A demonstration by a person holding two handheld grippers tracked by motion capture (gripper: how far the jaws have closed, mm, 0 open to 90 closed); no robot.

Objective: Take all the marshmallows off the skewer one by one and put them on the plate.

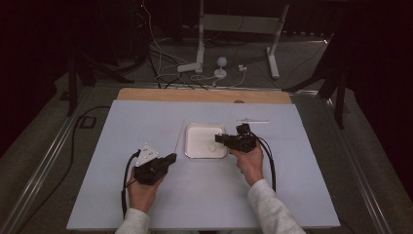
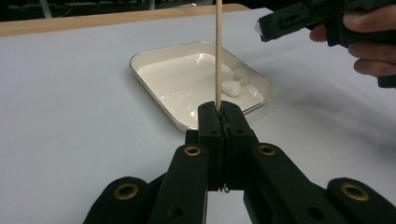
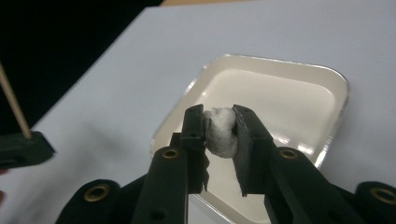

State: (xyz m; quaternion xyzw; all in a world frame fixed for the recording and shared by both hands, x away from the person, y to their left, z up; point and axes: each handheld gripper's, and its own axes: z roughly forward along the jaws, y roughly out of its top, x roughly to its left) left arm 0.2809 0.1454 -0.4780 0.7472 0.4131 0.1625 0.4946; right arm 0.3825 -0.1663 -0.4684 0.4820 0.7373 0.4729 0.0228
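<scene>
A thin wooden skewer [image 2: 218,51] stands up out of my left gripper [image 2: 219,109], whose jaws are shut on its lower end. In the high view that gripper [image 1: 171,157] sits left of the white tray [image 1: 197,131], and the skewer [image 1: 178,135] slants away past the tray's left edge. My right gripper [image 3: 218,113] is shut on a soft white lump [image 3: 220,135], held just above the tray [image 3: 280,93]. In the high view the right gripper [image 1: 217,139] hovers over the tray's right side. Two more white lumps [image 2: 232,87] lie in the tray [image 2: 177,84].
A pale mat [image 1: 146,195] covers the table, with a wooden strip [image 1: 204,95] along its far edge. A thin light stick [image 1: 253,120] lies on the mat behind the tray. Cables and a stand's legs [image 1: 199,63] are on the floor beyond.
</scene>
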